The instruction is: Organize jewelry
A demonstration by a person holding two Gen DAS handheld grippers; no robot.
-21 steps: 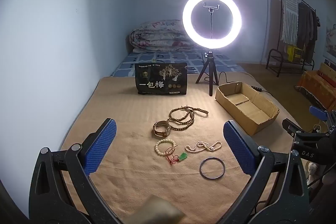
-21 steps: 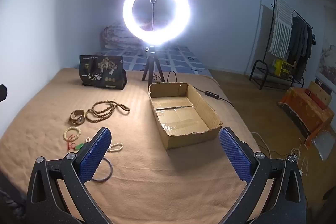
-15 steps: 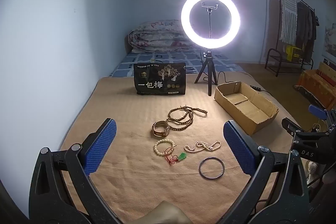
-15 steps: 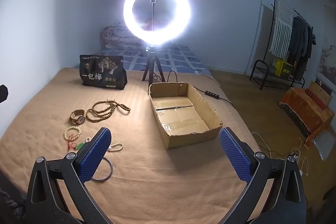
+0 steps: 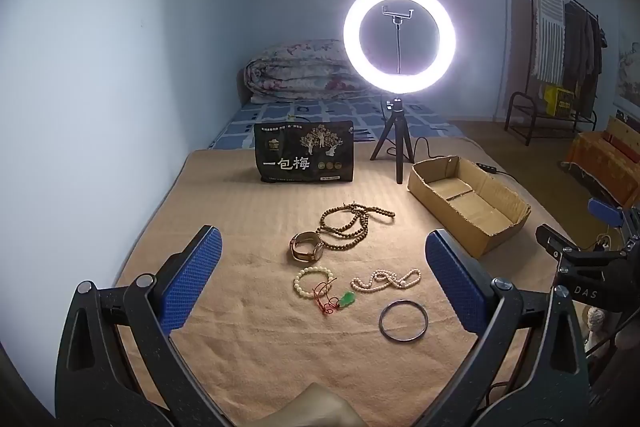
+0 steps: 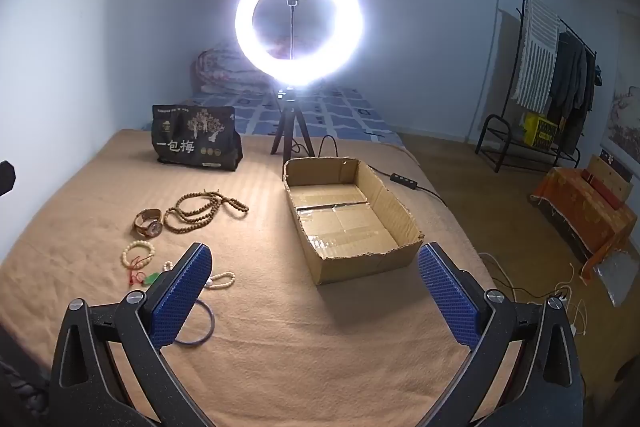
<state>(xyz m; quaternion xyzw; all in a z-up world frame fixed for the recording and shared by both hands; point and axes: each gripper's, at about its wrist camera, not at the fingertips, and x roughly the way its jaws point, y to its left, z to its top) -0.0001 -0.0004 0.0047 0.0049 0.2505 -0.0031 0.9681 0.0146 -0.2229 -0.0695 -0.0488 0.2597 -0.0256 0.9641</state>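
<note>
Jewelry lies on a tan blanket: a brown bead necklace (image 5: 352,225) (image 6: 202,211), a gold watch (image 5: 306,251) (image 6: 149,223), a cream bead bracelet (image 5: 310,281) (image 6: 138,253), a red cord with green pendant (image 5: 338,301) (image 6: 146,278), a white bead strand (image 5: 386,279) (image 6: 222,281) and a dark bangle (image 5: 403,319) (image 6: 202,327). An empty cardboard box (image 5: 466,205) (image 6: 344,219) sits to their right. My left gripper (image 5: 324,279) is open and empty above the jewelry. My right gripper (image 6: 314,291) is open and empty in front of the box.
A lit ring light on a tripod (image 5: 399,39) (image 6: 298,27) and a black snack bag (image 5: 304,157) (image 6: 196,143) stand at the back. A power cable (image 6: 404,181) runs right of the box. A clothes rack (image 6: 540,79) stands far right.
The left wrist view has shifted slightly; the jewelry sits a little left in frame. Both grippers stay open and nothing on the blanket has moved.
</note>
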